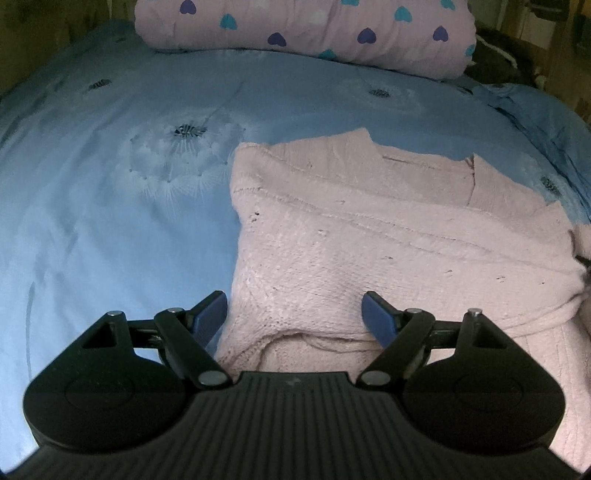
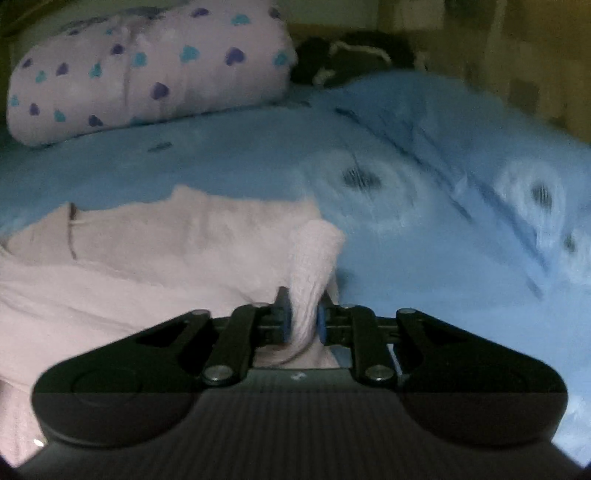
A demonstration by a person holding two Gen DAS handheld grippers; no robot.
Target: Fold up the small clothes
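A small pink knitted sweater (image 1: 351, 236) lies spread on the blue bedspread (image 1: 110, 206). My left gripper (image 1: 295, 317) hovers open over the sweater's near left edge, its blue pads (image 1: 210, 317) wide apart and nothing pinched between them. In the right wrist view the sweater (image 2: 147, 258) fills the left side. My right gripper (image 2: 302, 321) is shut on a bunched fold of the pink knit (image 2: 314, 254) at the sweater's right edge, and this fold stands up from between the pads.
A rolled pink blanket with blue and purple hearts (image 1: 306, 29) lies at the head of the bed. Dark items (image 2: 351, 51) sit beyond it in the far corner. Blue bedspread (image 2: 461, 221) stretches away on the right.
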